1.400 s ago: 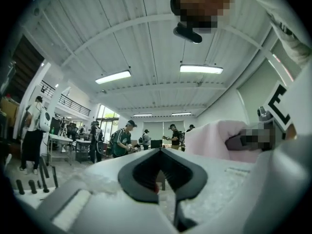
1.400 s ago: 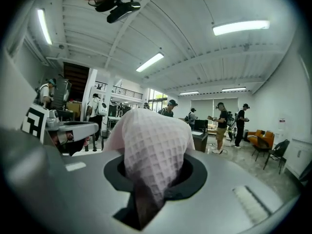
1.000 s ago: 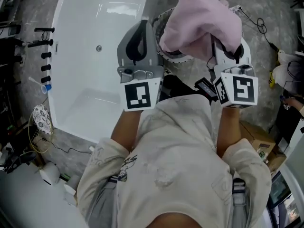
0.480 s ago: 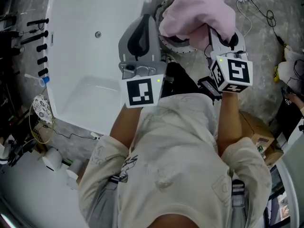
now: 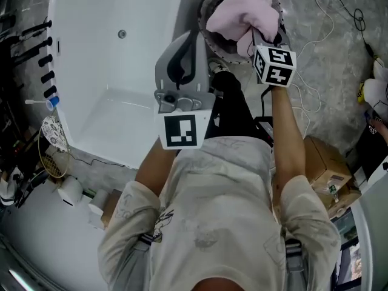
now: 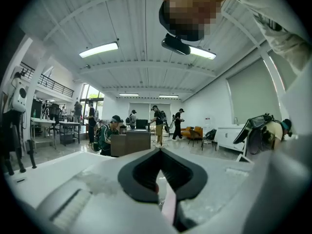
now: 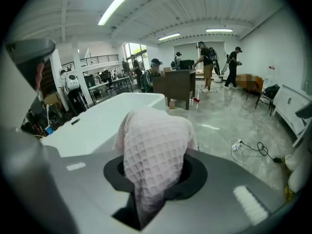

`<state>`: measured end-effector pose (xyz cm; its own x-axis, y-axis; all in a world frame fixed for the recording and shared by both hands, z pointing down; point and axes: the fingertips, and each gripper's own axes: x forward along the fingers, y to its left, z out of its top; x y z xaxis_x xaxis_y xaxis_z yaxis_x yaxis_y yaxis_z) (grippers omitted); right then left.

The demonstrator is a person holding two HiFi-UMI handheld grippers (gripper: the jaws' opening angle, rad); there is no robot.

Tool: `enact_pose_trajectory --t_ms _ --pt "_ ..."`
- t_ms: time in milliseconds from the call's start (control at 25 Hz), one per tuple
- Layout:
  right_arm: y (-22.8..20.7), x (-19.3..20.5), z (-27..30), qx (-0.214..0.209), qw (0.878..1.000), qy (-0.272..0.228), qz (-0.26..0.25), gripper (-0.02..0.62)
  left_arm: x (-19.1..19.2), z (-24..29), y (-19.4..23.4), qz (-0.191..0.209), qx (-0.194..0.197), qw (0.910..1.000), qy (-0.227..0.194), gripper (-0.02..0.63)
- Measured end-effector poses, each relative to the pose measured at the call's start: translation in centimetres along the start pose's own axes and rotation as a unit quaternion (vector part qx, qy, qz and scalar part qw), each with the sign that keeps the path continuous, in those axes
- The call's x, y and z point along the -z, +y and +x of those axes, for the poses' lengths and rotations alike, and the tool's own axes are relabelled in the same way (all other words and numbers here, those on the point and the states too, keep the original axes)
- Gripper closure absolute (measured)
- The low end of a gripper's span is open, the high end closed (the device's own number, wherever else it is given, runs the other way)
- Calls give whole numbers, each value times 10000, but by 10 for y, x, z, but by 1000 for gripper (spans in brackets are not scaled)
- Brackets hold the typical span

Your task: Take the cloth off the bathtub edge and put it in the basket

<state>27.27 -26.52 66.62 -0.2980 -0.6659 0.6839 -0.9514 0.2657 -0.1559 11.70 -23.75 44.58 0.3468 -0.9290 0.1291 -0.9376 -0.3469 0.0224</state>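
Pink cloth (image 5: 239, 17) is off the bathtub (image 5: 109, 71) edge, bunched over the basket (image 5: 204, 11) — right hand-held gripper (image 7: 152, 177) clamped on it, so only the release is left. Left hand-held gripper (image 6: 158, 152) closed w/ nothing in it. Head view shows the basket; right gripper view shows the pinch — no basket.

Head view: pink cloth (image 5: 239, 14) covers the right gripper (image 5: 259, 36) jaw tips and most of the basket (image 5: 204, 32), so only the rim shows. The bathtub (image 5: 109, 59) far end is cut off by the top edge. In the left gripper (image 6: 158, 152) view, a pinkish strip (image 6: 169, 206) low in the jaw gap is too blurred to identify.
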Motion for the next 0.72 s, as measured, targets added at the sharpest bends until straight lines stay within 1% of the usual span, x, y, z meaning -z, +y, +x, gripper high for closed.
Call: enact_pose_trajectory --t_ms 120,280,400,560,720 --pt "-12 44 43 113 9991 365 173 491 20 9 2 -28 21 10000 56 604" --pt "-18 100 89 207 9955 902 179 491 40 18 8 -69 -30 10000 56 604" --pt "-25 139 117 231 9910 1293 258 491 58 26 8 -48 46 9999 102 606" --pt "-23 180 150 137 9836 1763 365 489 80 32 12 -89 115 9997 202 606" --pt "-25 211 166 180 9739 2230 390 486 95 35 8 -128 175 9992 325 605"
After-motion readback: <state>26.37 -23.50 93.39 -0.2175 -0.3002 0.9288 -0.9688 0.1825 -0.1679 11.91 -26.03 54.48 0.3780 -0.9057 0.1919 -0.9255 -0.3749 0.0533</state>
